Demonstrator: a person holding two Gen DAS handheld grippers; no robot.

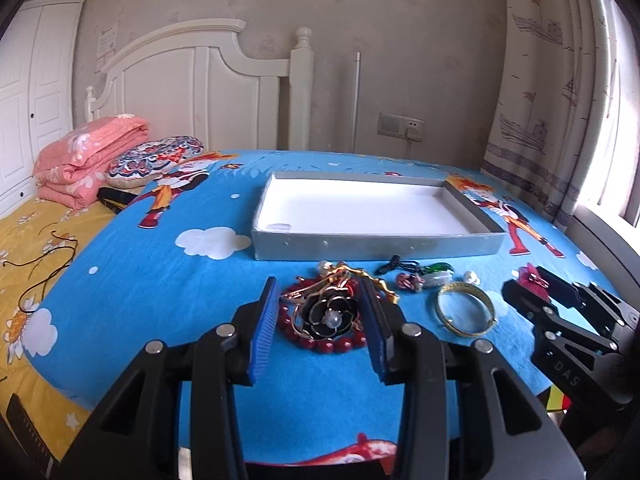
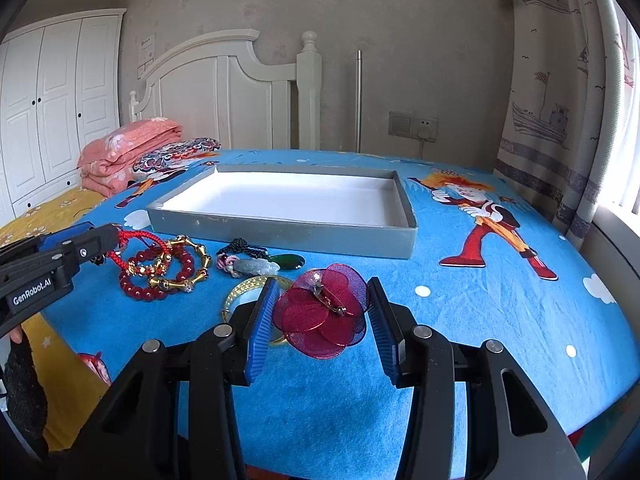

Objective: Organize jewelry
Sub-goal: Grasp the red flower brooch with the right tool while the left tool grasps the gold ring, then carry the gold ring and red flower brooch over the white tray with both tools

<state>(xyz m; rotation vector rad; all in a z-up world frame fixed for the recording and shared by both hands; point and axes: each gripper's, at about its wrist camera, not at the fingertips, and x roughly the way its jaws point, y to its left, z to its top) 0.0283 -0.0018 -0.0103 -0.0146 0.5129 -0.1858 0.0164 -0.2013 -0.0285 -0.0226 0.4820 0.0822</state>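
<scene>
The right gripper stood wide open around a red flower brooch; the empty grey tray lay straight ahead, beyond it.

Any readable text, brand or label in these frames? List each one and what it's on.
"GenRobot.AI": side of the left gripper, seen from the right wrist view.
"DAS": body of the right gripper, seen from the left wrist view; it may be part of a longer word.
Paper notice on the wall beside the headboard: printed lines, too small to read.
No other text visible.
</scene>
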